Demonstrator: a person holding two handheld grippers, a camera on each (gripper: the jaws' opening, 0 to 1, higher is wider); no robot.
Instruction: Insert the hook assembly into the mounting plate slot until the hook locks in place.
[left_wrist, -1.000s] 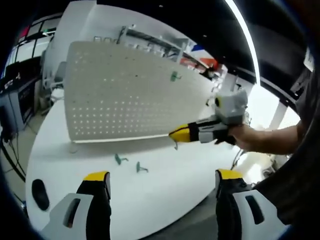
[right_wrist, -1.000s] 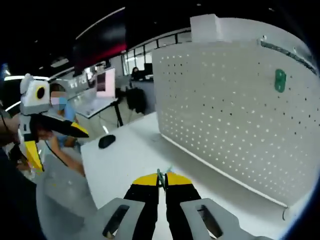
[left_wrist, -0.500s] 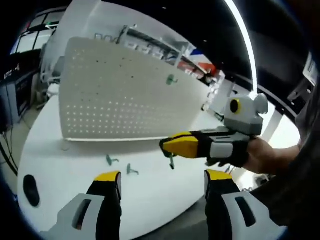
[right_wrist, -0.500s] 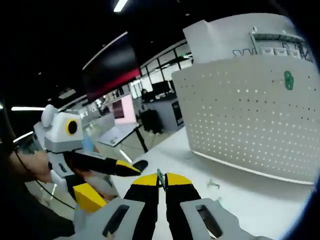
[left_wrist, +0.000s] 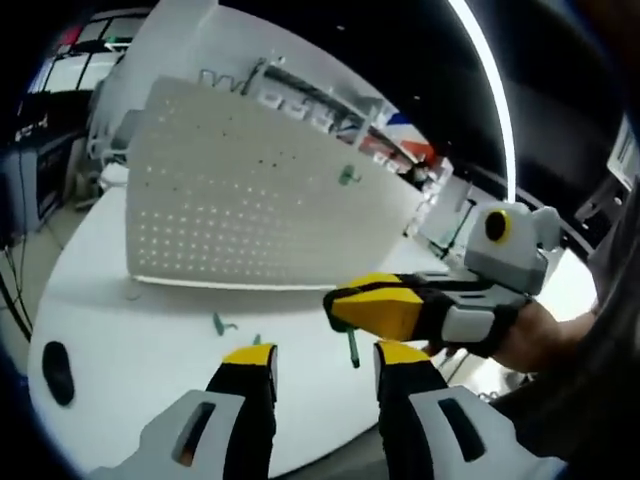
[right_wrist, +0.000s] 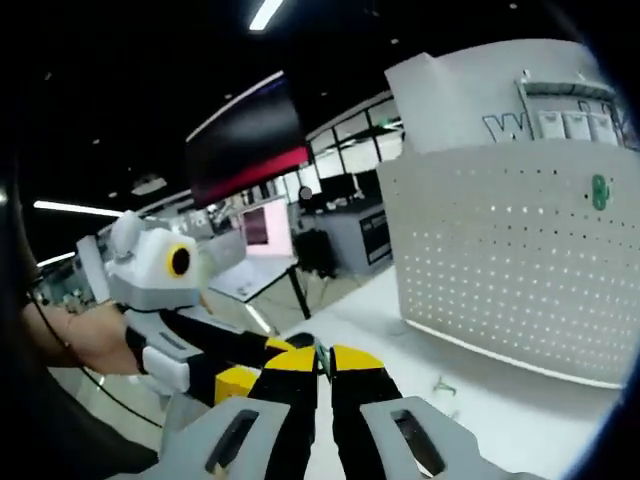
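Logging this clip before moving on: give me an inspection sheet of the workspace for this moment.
Surface: white table, mostly bare.
Job's things: upright white pegboard with one green hook mounted; another green hook pinched in the right gripper; two loose hooks on the table.
Clutter: dark mouse-like object at the table's edge.
Grippers: right shut on hook; left gripper open, jaws close together.
Cables: some at the left edge.
Surroundings: office desks, monitors, ceiling strip lights.

Open-plan office, desks (right_wrist: 240, 285), monitors (right_wrist: 258, 222), ceiling strip lights (right_wrist: 265, 13)
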